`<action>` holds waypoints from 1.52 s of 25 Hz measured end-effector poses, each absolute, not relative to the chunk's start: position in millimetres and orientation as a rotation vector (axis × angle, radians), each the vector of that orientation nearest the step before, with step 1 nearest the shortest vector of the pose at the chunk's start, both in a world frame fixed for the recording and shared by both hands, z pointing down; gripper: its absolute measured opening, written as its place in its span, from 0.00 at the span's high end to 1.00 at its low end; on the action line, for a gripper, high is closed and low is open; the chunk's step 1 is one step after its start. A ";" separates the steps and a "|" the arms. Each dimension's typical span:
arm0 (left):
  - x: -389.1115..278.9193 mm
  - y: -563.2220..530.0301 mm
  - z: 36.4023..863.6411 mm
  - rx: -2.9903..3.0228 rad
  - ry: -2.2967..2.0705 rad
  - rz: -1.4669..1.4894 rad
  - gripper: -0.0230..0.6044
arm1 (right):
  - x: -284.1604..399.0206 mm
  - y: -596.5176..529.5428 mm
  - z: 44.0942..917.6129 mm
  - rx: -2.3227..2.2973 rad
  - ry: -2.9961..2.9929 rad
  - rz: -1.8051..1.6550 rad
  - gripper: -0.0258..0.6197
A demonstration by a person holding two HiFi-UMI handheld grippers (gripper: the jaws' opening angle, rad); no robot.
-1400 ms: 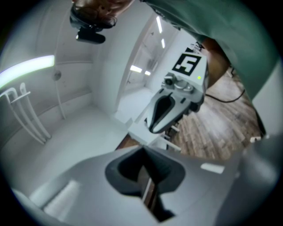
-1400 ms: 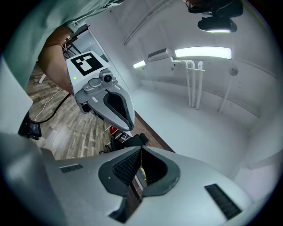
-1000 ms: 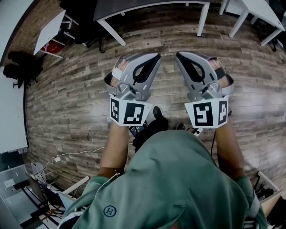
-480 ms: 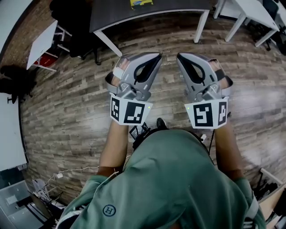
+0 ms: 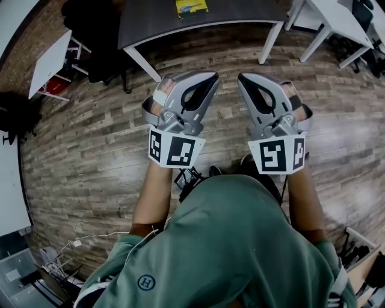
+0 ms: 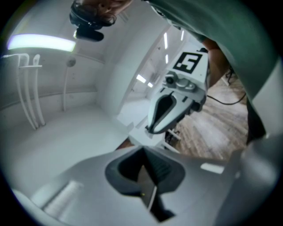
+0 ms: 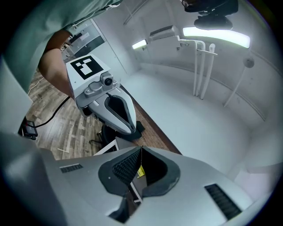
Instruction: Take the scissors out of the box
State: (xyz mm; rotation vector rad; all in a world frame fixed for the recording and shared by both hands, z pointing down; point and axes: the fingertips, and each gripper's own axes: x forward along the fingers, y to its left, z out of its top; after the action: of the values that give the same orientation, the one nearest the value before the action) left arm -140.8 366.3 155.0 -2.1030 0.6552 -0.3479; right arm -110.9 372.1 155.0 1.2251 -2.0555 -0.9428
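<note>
Beyond the wooden floor (image 5: 90,138), a dark tabletop (image 5: 240,11) stands well ahead. The left gripper (image 5: 207,77) and right gripper (image 5: 243,78) are level, side by side, both clenched on nothing. A yellow box (image 5: 191,5), probably holding the unseen scissors, lies on the tabletop. Best to approach squarely and spread one gripper's jaws before reaching in.

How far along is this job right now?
Nothing looks done. The left gripper and right gripper are shut and empty above the wood floor. A yellow item lies on the dark table ahead; no scissors show. Reaching and removal remain.
</note>
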 end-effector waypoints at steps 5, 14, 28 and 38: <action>-132.9 331.4 160.8 -2.112 0.685 -0.378 0.96 | -103.9 336.8 158.7 1.191 -2.091 -0.938 0.95; -93.9 256.1 164.8 -2.100 0.748 -0.460 0.96 | -63.2 258.6 161.5 1.144 -2.175 -0.938 0.95; -5.1 169.7 166.1 -2.057 0.759 -0.550 0.96 | 23.3 170.3 161.1 1.129 -2.258 -0.932 0.95; 8.3 123.9 175.9 -2.086 0.718 -0.561 0.96 | 42.1 129.9 171.7 1.170 -2.248 -0.869 0.95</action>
State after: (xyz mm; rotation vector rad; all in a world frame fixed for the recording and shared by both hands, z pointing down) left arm 8.3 123.9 175.9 -2.0860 0.7179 -0.5606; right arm 42.1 129.9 171.7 1.1702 -2.2476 -0.8690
